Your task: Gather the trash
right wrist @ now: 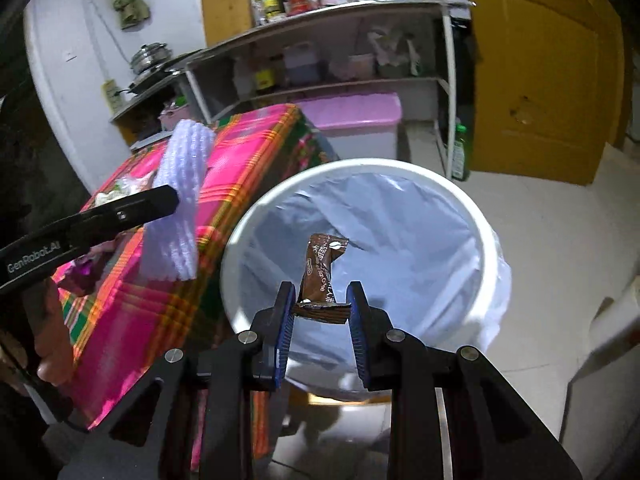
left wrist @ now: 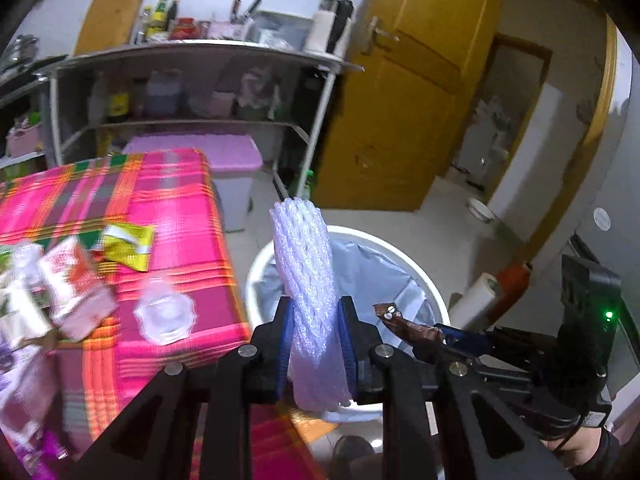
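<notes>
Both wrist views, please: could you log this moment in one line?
left tongs: white foam net sleeve | right tongs: brown coffee sachet | over white lined bin

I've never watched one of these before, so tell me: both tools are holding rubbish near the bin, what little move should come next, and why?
Probably open the right tool. Its brown coffee sachet already hangs over the mouth of the white lined trash bin, so it should drop straight in. The left tool, gripping the white foam net sleeve, looks nearer the bin's rim by the pink plaid table, so it may need to shift further over first.
</notes>
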